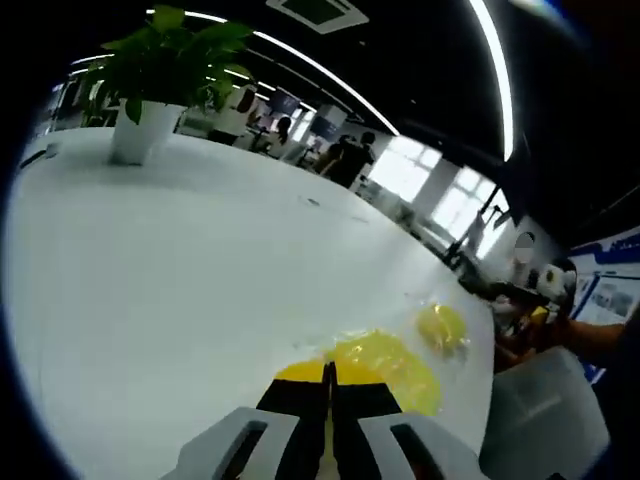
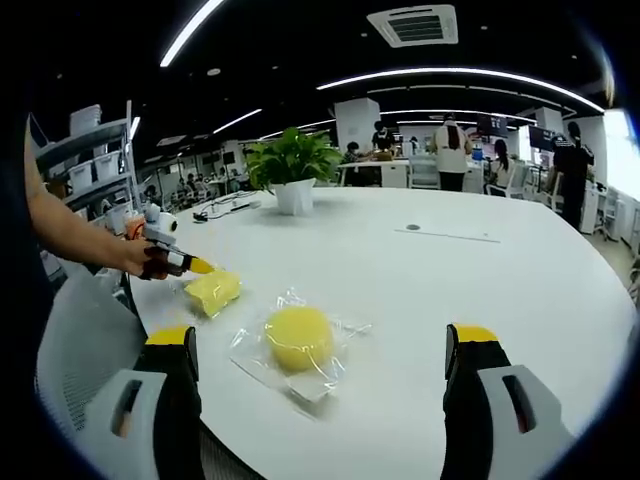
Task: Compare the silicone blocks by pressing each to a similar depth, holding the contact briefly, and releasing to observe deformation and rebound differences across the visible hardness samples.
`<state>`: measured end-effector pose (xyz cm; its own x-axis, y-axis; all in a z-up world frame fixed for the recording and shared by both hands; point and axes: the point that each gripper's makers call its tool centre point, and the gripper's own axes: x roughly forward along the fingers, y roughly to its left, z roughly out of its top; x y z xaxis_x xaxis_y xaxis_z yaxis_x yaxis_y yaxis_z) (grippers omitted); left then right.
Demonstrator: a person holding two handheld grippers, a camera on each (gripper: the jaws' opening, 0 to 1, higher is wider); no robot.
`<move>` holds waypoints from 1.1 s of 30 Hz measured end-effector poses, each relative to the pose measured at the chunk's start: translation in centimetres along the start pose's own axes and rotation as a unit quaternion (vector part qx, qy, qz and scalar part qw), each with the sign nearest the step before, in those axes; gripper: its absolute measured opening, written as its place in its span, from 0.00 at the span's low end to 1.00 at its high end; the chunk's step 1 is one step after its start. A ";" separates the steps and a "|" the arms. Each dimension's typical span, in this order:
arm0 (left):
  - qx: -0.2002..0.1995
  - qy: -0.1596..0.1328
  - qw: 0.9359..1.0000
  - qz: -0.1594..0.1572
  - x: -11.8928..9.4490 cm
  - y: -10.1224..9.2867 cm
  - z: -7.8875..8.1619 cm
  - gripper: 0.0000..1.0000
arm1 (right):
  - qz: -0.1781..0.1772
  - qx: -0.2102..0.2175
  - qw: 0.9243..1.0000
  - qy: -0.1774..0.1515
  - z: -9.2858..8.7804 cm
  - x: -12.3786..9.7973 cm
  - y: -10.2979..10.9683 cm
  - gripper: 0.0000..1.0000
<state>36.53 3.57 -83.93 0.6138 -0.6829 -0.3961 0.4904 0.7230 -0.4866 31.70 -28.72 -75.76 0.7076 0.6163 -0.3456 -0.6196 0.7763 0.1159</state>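
My left gripper [image 1: 328, 378] is shut, its black, yellow-tipped jaws pressed together against a yellow rectangular silicone block [image 1: 392, 368] in clear wrap. The right gripper view shows that left gripper [image 2: 196, 266], held by a person's hand, touching the top edge of the same rectangular block [image 2: 214, 292]. A round yellow silicone block [image 2: 298, 338] in a clear plastic bag lies on the white table [image 2: 470, 270], ahead of my right gripper [image 2: 322, 348]. The right gripper's jaws stand wide apart with nothing between them. In the left gripper view the round block [image 1: 441, 327] sits just beyond the rectangular one.
A potted green plant [image 2: 293, 165] in a white pot stands mid-table, also seen as the plant [image 1: 150, 90] at the far left. A grey mesh chair [image 2: 70, 350] stands by the table's near edge. People and desks fill the office behind.
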 end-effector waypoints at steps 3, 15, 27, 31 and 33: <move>0.008 0.001 1.000 0.007 0.0 0.2 -0.1 0.00 | -0.002 0.002 1.000 0.003 -0.1 -0.1 0.0 0.96; 0.008 -0.106 0.992 0.072 -3.2 1.5 4.2 0.65 | -0.002 0.009 1.000 0.006 -0.2 0.1 -0.2 0.96; 0.126 -0.055 0.985 0.100 -9.3 -1.7 1.4 1.00 | 0.004 0.003 1.000 0.016 -0.9 0.2 -1.1 0.96; 0.121 -0.053 0.984 0.118 -11.6 -1.7 0.4 1.00 | 0.001 0.013 1.000 0.021 -1.4 -0.3 -1.3 0.96; 0.118 -0.053 0.983 0.131 -12.8 -1.7 0.2 1.00 | 0.002 0.016 1.000 0.024 -1.4 -0.4 -1.2 0.96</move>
<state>27.97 11.08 -77.91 0.7930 -0.4650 -0.3936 0.4300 0.8849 -0.1790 31.63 -30.10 -77.06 0.6873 0.6135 -0.3889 -0.6110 0.7778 0.1472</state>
